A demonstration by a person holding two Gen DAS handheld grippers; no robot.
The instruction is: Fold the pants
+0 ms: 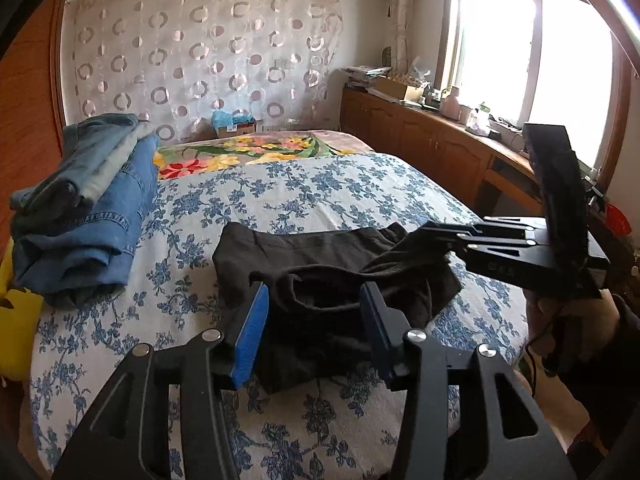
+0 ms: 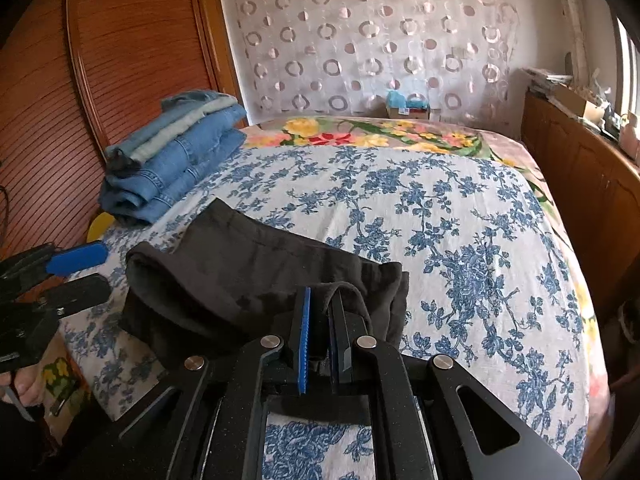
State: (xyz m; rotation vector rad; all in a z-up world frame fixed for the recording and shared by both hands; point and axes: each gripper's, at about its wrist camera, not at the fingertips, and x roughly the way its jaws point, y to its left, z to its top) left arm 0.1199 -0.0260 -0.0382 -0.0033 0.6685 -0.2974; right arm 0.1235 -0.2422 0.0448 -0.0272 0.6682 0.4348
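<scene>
Blue ribbed pads of the left gripper (image 1: 316, 332) stand apart around limp, crumpled black pants (image 1: 320, 276) near the bed's (image 1: 360, 192) front edge. Right gripper (image 2: 320, 320) pinches a soft fold. Stiff folded denim jeans (image 1: 88, 208) stack at the left edge.

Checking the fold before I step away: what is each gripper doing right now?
Left gripper: open, jaws on either side of the black pants, not pinching them.
Right gripper: closed on an edge of the black pants.
</scene>
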